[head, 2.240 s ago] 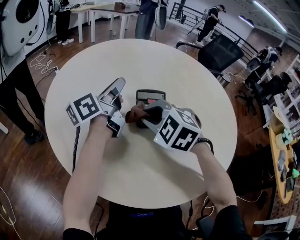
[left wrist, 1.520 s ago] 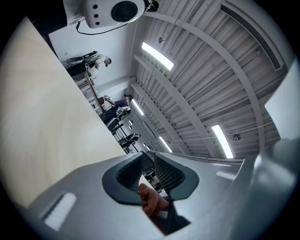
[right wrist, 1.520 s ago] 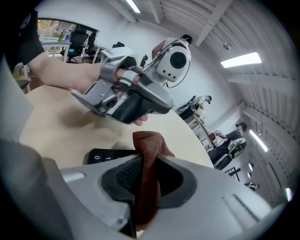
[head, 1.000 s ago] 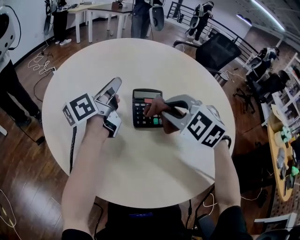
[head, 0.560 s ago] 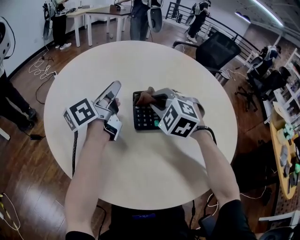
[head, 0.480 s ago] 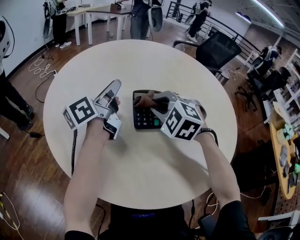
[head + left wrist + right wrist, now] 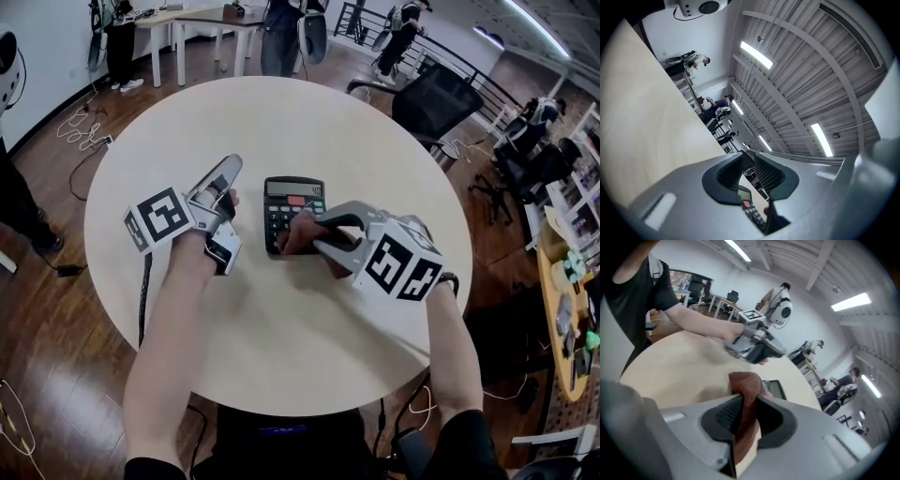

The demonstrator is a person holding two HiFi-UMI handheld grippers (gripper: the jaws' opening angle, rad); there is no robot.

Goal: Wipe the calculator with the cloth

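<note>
A black calculator (image 7: pixel 292 200) lies flat near the middle of the round table (image 7: pixel 281 122). My right gripper (image 7: pixel 311 236) is shut on a folded brown cloth (image 7: pixel 296 234), which rests on the lower keys of the calculator. In the right gripper view the cloth (image 7: pixel 746 387) stands up between the pads of that gripper (image 7: pixel 746 416), with the calculator (image 7: pixel 773 389) just beyond. My left gripper (image 7: pixel 228 172) rests left of the calculator, apart from it. Its jaws (image 7: pixel 749 171) are shut with nothing between them, and the calculator (image 7: pixel 751 213) shows below the tips.
A black cable (image 7: pixel 145 291) runs off the table's left edge. Office chairs (image 7: pixel 436 103) stand behind the table at the right. People stand by a second table (image 7: pixel 216 19) at the far wall. Wooden floor surrounds the table.
My right gripper has slid the cloth from the calculator's top left corner down to its lower keys, toward me. The left gripper has stayed put.
</note>
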